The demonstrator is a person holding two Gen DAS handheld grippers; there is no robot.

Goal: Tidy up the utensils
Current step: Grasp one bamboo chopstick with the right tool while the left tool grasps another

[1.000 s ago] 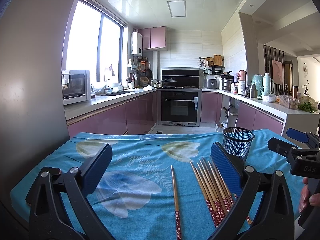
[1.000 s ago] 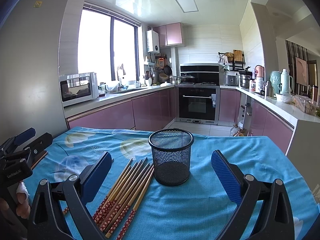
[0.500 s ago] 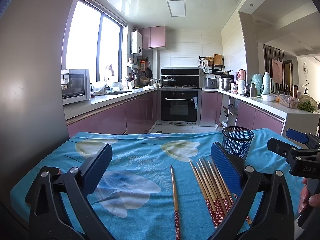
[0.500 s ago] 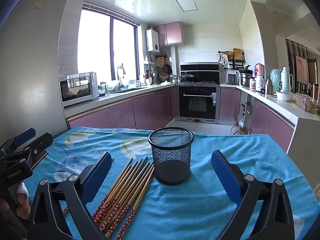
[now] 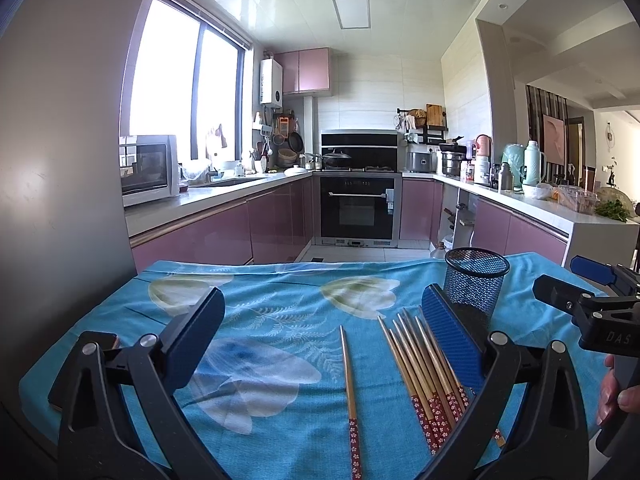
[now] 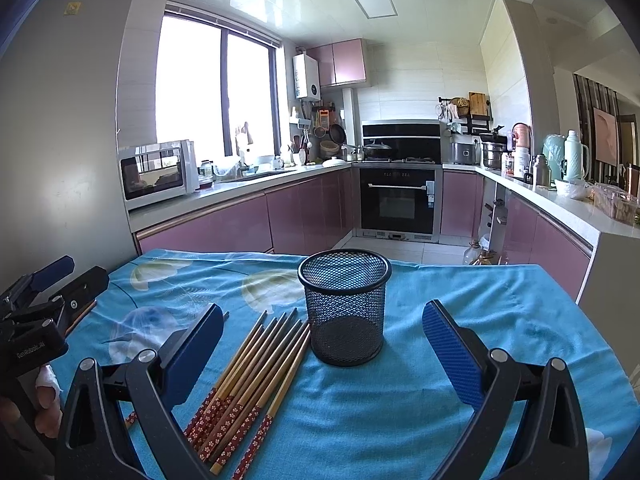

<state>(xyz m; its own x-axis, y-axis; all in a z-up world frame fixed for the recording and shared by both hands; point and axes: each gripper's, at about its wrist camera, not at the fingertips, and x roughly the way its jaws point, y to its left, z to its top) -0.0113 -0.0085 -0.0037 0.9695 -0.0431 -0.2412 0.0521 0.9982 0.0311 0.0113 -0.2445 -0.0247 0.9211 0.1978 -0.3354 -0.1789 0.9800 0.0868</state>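
Nothing moved; chopsticks [image 6: 256, 376] lie beside right claw [image 6: 322, 344].

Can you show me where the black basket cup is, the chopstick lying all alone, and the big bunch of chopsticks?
mesh cup [image 6: 346, 312], right wrist view, front wall.
single chopstick [image 5: 349, 376], left wrist view, wooden shaft.
chopstick bundle [image 6: 256, 364], right wrist view, middle of the shafts.

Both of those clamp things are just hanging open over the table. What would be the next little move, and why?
Probably lower the left gripper onto the lone chopstick lying apart from the bundle of chopsticks and close on it. That stick sits between its open jaws, and the mesh cup stands upright and empty, so nothing has been put away yet. The right gripper is open too, facing the cup.
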